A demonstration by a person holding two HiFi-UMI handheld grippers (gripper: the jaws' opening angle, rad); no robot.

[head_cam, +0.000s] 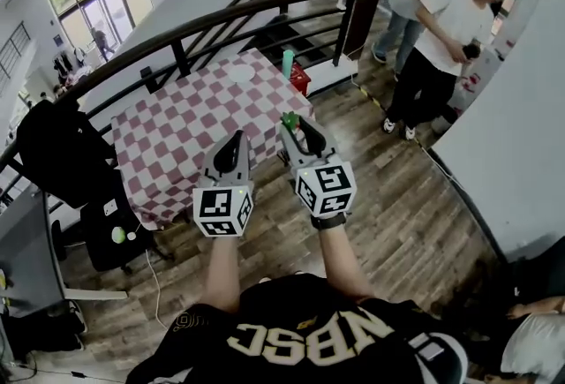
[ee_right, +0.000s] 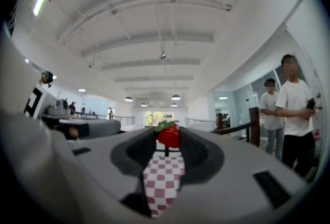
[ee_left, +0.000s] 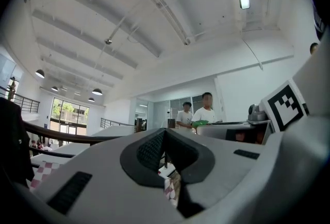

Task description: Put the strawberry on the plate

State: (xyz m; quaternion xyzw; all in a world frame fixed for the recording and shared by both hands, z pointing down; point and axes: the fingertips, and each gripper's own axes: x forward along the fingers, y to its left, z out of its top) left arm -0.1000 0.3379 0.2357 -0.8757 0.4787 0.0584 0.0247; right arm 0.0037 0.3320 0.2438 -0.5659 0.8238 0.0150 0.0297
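Observation:
A red strawberry [head_cam: 289,120] with a green top sits pinched between the tips of my right gripper [head_cam: 292,126], held in the air over the near right corner of the checkered table [head_cam: 177,139]. In the right gripper view the strawberry [ee_right: 168,136] fills the gap at the tips of the right gripper [ee_right: 168,139], with the red-and-white cloth below. A white plate [head_cam: 240,71] lies at the table's far side. My left gripper [head_cam: 236,142] is raised beside the right one, over the table's near edge, jaws together and empty; in its own view the left gripper [ee_left: 164,134] points level across the room.
A green bottle [head_cam: 288,63] stands at the table's far right corner. A dark curved railing [head_cam: 221,20] runs behind the table. A black chair with a jacket [head_cam: 62,153] stands at the left. Two people [head_cam: 446,29] stand on the wooden floor at the back right.

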